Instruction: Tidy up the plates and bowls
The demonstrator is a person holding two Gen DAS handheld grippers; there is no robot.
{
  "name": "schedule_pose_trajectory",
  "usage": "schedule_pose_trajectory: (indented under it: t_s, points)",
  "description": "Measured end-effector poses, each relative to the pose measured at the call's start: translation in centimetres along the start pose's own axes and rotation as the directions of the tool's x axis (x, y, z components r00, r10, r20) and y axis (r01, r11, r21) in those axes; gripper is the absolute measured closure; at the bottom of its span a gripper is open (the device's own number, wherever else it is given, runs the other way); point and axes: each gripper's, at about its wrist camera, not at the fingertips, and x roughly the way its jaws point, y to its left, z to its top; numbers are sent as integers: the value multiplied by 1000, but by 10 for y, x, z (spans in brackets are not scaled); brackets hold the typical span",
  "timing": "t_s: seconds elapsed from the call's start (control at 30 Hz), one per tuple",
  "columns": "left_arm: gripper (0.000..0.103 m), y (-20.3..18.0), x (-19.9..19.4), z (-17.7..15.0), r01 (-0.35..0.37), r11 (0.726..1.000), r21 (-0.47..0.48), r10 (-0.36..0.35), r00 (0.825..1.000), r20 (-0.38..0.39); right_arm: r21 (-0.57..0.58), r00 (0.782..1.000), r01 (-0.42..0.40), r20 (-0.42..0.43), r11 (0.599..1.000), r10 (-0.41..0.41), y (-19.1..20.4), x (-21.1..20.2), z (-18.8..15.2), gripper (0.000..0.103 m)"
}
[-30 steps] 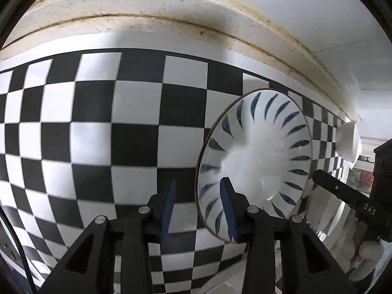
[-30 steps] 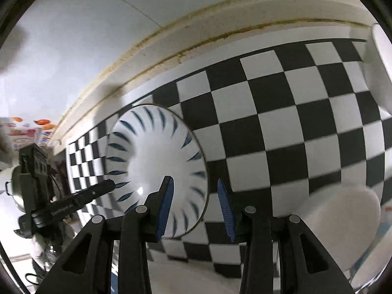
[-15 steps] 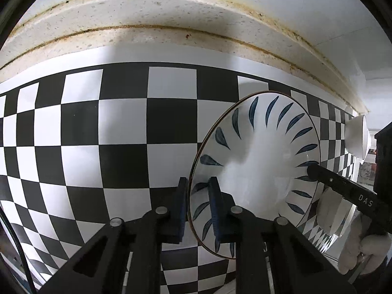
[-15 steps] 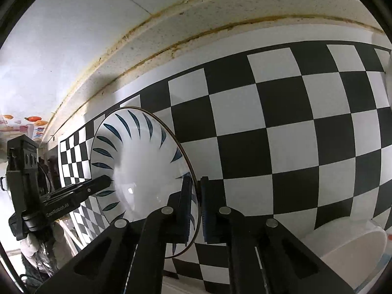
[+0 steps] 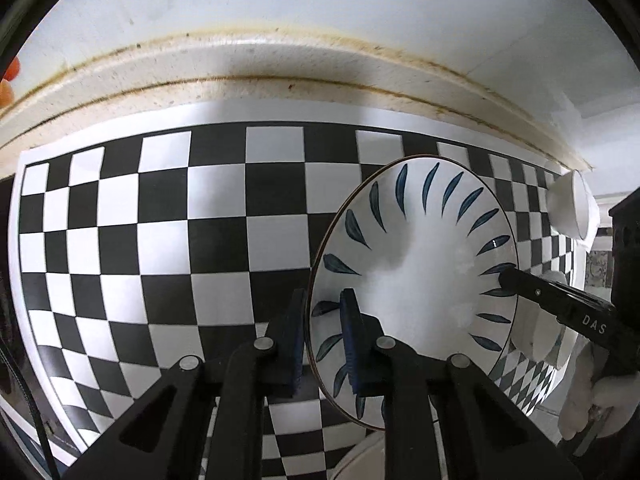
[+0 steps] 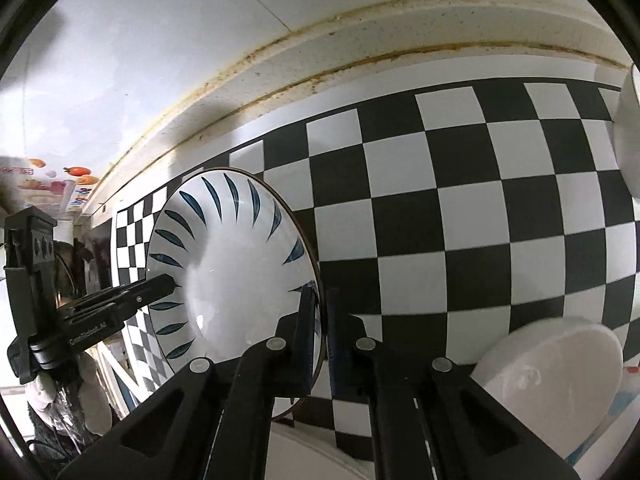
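Two handheld grippers clamp opposite edges of a blue-leaf-patterned plate (image 5: 416, 280) above a checkerboard mat (image 5: 160, 248).

Nearest the left wrist camera, the left gripper (image 5: 322, 336) has its jaws nearly closed on the plate's rim at about 8 o'clock, one pad on each face. In the right wrist view, the right gripper (image 6: 319, 328) pinches the rim the same way at about 4 o'clock, jaws drawn almost together. The plate (image 6: 232, 272) is held up between them, its face turned to both cameras, off the mat (image 6: 460, 208). A plain white bowl (image 6: 552, 376) sits at 4 o'clock in the right view; another white bowl (image 5: 572, 204) lies at 3 o'clock in the left view. Farthest back runs a stained counter edge (image 5: 280, 64) below a pale wall (image 5: 320, 0).
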Motion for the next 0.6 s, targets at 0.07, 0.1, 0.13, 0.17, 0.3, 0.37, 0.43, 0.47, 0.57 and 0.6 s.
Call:
schedule_pose_trajectory:
  t_s: [0.07,0.1,0.13,0.17,0.3,0.37,0.43,0.47,0.57,0.6]
  points:
    - [89,-8,-8,-4,-6,1000,12,6,1000,15,-6,1000,-5,7,1000,5,2,-7,-5,96]
    - [89,-12,-12,-8,-8,1000,18,8,1000,22,-10,1000,-6,10,1000,6,4,-10,-8,96]
    - [89,-12,-14,-8,-9,1000,20,9,1000,26,-17,1000,-8,15,1000,8,6,-15,-11,96]
    - [89,-14,-18,-13,-11,1000,26,10,999,30,-19,1000,-9,19,1000,9,9,-17,-14,96]
    - [89,-22,-33,-28,5,999,39,-6,999,44,-40,999,-9,39,999,10,17,-37,-30,96]
    - [89,-24,-41,-35,12,999,46,-15,998,55,-50,999,-10,46,999,13,20,-45,-37,96]
    - [89,-22,-51,-39,14,998,54,-17,998,65,-62,998,-13,58,998,16,23,-55,-45,96]
    - [89,-24,-58,-44,14,998,60,-19,997,74,-67,998,-14,61,998,19,23,-59,-49,96]
    - [89,-29,-69,-57,18,997,74,-24,996,86,-78,997,-22,74,997,28,23,-70,-63,96]
    - [89,-34,-69,-60,19,997,76,-26,996,88,-81,996,-25,78,996,31,23,-74,-69,96]
